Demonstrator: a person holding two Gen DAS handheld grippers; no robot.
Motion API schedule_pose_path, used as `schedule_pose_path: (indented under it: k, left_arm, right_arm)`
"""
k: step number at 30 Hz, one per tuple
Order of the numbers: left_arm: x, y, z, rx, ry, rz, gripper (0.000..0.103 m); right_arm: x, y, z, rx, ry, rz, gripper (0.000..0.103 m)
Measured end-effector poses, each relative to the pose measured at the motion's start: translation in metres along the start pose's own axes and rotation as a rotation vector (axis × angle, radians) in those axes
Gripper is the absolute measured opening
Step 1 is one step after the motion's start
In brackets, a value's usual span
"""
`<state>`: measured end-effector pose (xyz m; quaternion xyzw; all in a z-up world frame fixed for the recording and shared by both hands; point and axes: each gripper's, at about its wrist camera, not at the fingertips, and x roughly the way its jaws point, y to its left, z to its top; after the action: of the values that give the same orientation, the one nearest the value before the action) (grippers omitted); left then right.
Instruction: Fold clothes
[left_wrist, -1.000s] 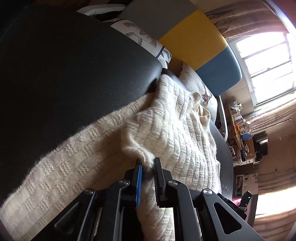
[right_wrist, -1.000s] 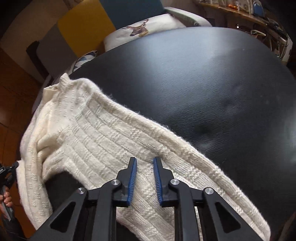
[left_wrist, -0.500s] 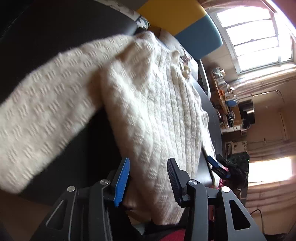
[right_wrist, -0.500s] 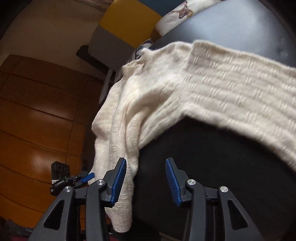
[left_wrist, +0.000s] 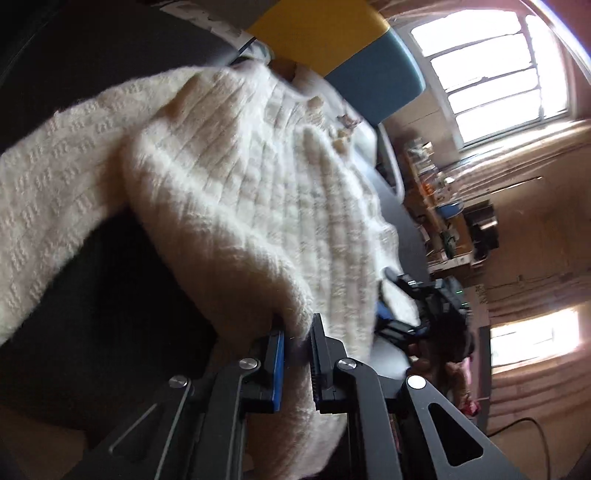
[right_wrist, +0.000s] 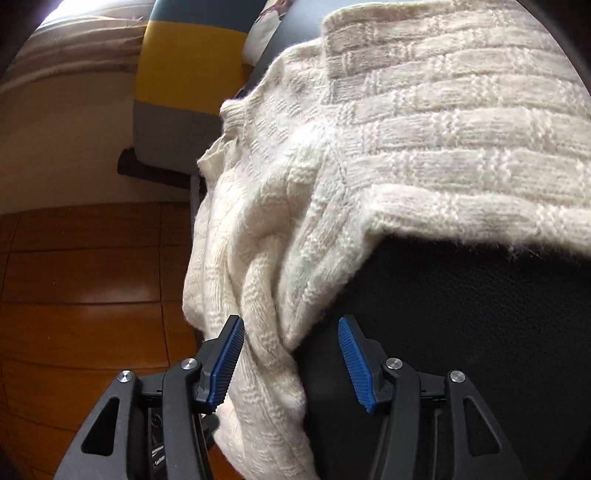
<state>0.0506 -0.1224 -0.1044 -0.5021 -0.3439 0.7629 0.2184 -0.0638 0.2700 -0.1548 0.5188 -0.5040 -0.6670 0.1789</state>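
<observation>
A cream knitted sweater (left_wrist: 236, 192) lies on a black leather table (left_wrist: 122, 302), one part hanging over the table's edge. My left gripper (left_wrist: 297, 339) is shut on a fold of the sweater's hanging edge. In the right wrist view the same sweater (right_wrist: 424, 147) drapes off the black table (right_wrist: 480, 332). My right gripper (right_wrist: 291, 343) stands open, and a hanging strip of the knit passes between its blue pads (right_wrist: 354, 350). The right gripper (left_wrist: 410, 314) also shows in the left wrist view, beyond the sweater, held by a hand.
A chair with grey, yellow and blue panels (right_wrist: 177, 74) stands past the table. The wooden floor (right_wrist: 81, 288) lies below on the left. Bright windows (left_wrist: 487, 70) and a cluttered shelf (left_wrist: 443, 206) are in the background.
My left gripper closed on the sweater's hanging edge; half a second ago it was open. My right gripper stayed open and moved in, so the hanging knit now lies between its fingers.
</observation>
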Motion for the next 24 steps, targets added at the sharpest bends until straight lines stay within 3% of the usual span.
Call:
schedule_pose_path:
  k: [2,3,7,10,11,12,17,19,22,24]
  left_arm:
    - [-0.026,-0.007,0.011,-0.002,-0.079,-0.109,0.011]
    - [-0.038,-0.012,0.018,-0.001,-0.120,-0.126,0.011]
    - [-0.074,-0.006,0.045,-0.025,-0.238,-0.111,0.011]
    - [-0.087,0.010,0.054,-0.042,-0.283,0.003,0.011]
    - [-0.092,0.016,0.054,-0.061,-0.298,0.009,0.011]
    - [-0.096,0.021,0.054,-0.081,-0.314,0.012,0.011]
    - [-0.114,0.033,0.063,-0.112,-0.394,0.104,0.009]
    - [-0.113,0.018,0.058,-0.027,-0.370,0.067,0.009]
    - [-0.085,-0.026,0.037,0.186,-0.273,0.077,0.021]
    - [-0.052,-0.047,0.023,0.280,-0.185,0.121,0.044]
  right_arm:
    - [0.005,0.002,0.002,0.013,-0.021,0.004,0.055]
    - [0.008,0.003,0.002,0.020,-0.031,0.006,0.055]
    - [0.021,0.014,0.006,-0.008,-0.052,0.000,0.055]
    - [0.029,0.023,0.009,-0.044,-0.074,-0.024,0.056]
    - [0.031,0.027,0.010,-0.064,-0.084,-0.039,0.056]
    - [0.033,0.032,0.010,-0.100,-0.094,-0.069,0.056]
    - [0.041,0.088,0.003,-0.522,-0.152,-0.434,0.058]
    - [0.031,0.096,0.010,-0.517,-0.123,-0.364,0.059]
    - [0.012,0.092,0.020,-0.442,-0.082,-0.290,0.059]
    - [-0.007,0.077,0.021,-0.387,-0.086,-0.269,0.059]
